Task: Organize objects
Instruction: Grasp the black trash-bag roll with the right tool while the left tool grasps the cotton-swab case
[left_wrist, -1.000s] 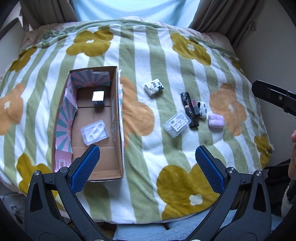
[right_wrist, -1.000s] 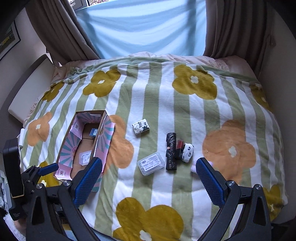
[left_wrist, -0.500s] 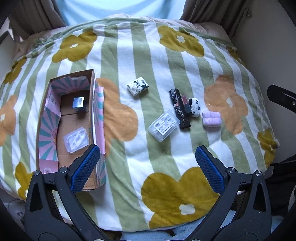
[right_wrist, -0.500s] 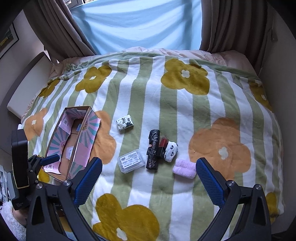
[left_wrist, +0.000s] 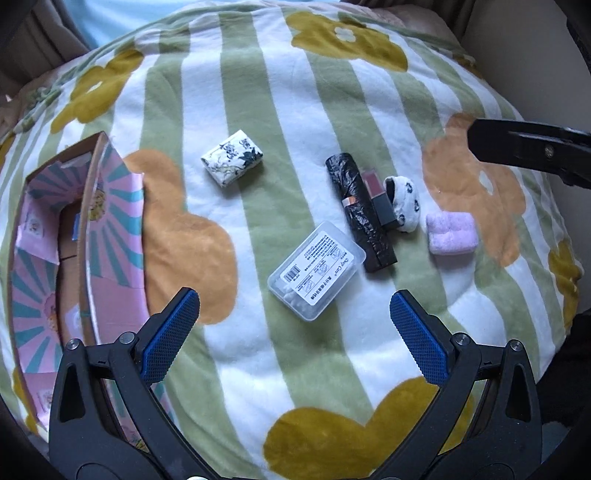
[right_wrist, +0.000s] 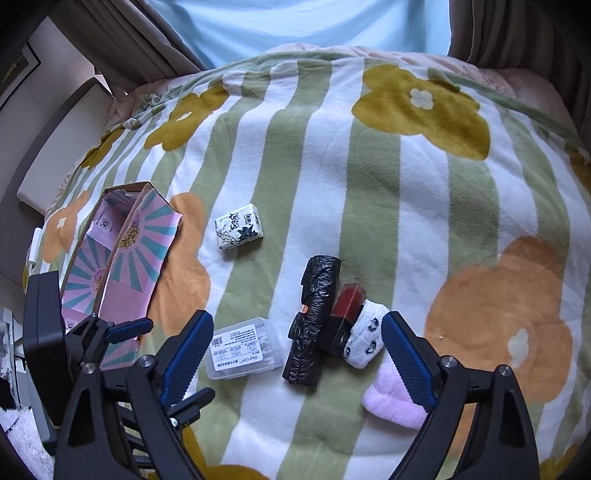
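Note:
Loose items lie on a striped flowered blanket (left_wrist: 303, 110): a clear plastic case (left_wrist: 316, 270), a black bag roll (left_wrist: 360, 212), a dark red lipstick box (left_wrist: 378, 197), a panda-print sock (left_wrist: 404, 203), a lilac folded cloth (left_wrist: 450, 232) and a tissue pack (left_wrist: 232, 157). A cardboard box (left_wrist: 99, 236) with pink sunburst lining lies at left. My left gripper (left_wrist: 295, 332) is open and empty just in front of the clear case. My right gripper (right_wrist: 295, 350) is open and empty, its jaws straddling the clear case (right_wrist: 242, 347), roll (right_wrist: 314, 317) and sock (right_wrist: 365, 341).
Curtains and a pale blue window sheet (right_wrist: 295, 26) stand behind the bed. A wall runs along the right side (left_wrist: 535, 48). The blanket drops off at its near edge. The left gripper's body (right_wrist: 48, 339) shows at the left of the right wrist view.
Both grippers have moved forward and down toward the loose items. The left one has also swung right, away from the box. Both stay open and empty.

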